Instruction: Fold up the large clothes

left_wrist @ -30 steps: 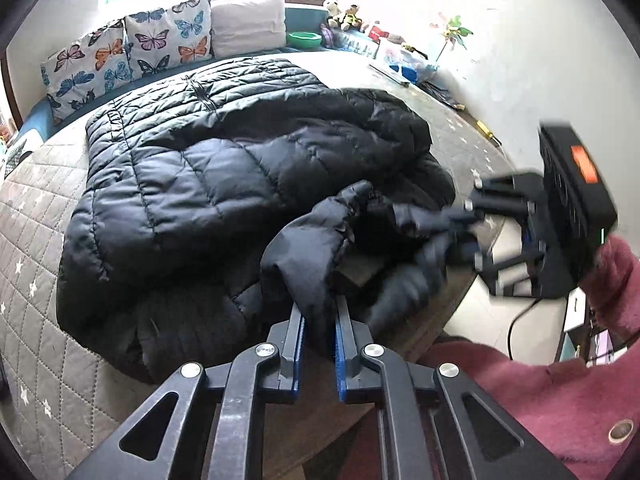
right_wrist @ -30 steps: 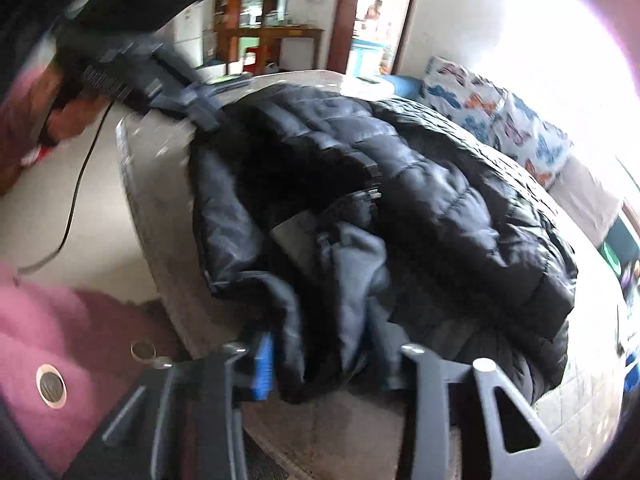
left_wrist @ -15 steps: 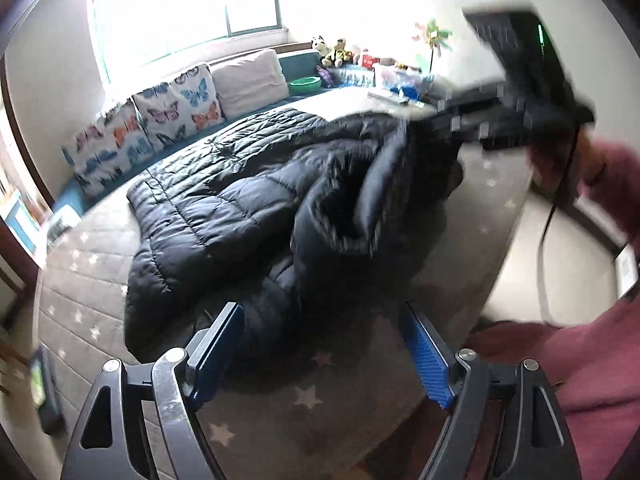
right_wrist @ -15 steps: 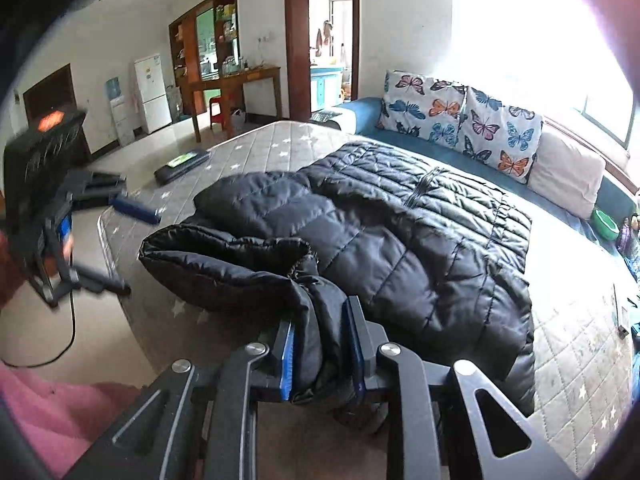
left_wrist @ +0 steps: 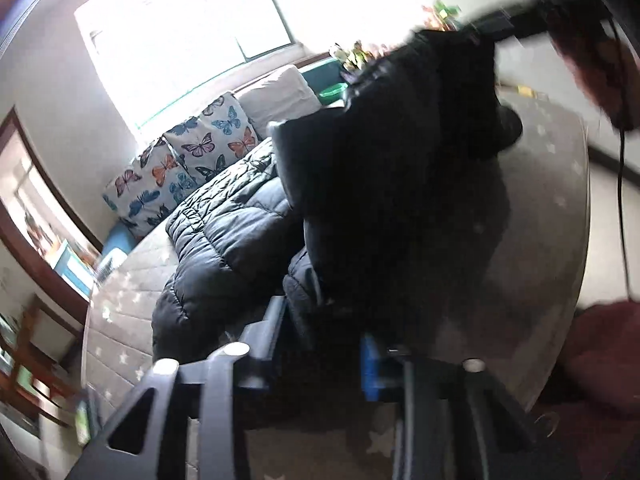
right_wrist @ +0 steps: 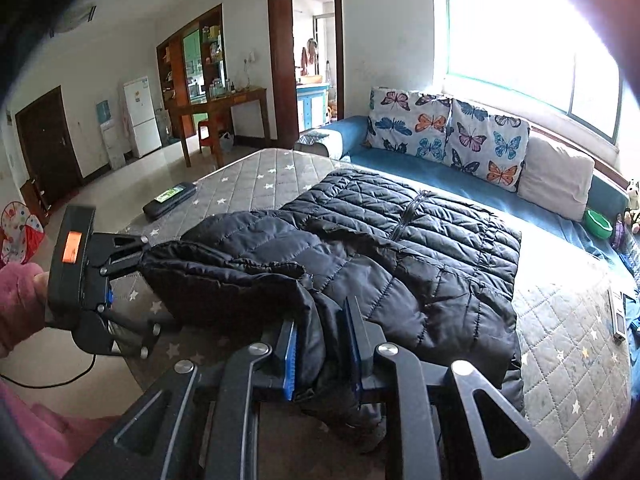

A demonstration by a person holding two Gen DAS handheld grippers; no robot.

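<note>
Right gripper (right_wrist: 322, 346): your jaws clamp the black jacket (right_wrist: 400, 248) sleeve.
Left gripper (left_wrist: 322, 344): your jaws just closing around jacket fabric.
Writing: none readable.

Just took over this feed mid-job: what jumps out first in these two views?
A big black puffer jacket sprawls across the starred grey mattress, its near edge lifted. The right tool is shut on a bunched fold at the front; the left tool, at the left side, meets the jacket's other end, its jaws having just been closing with fabric between them. Behind, butterfly pillows line a blue sofa under the bright window.
</note>
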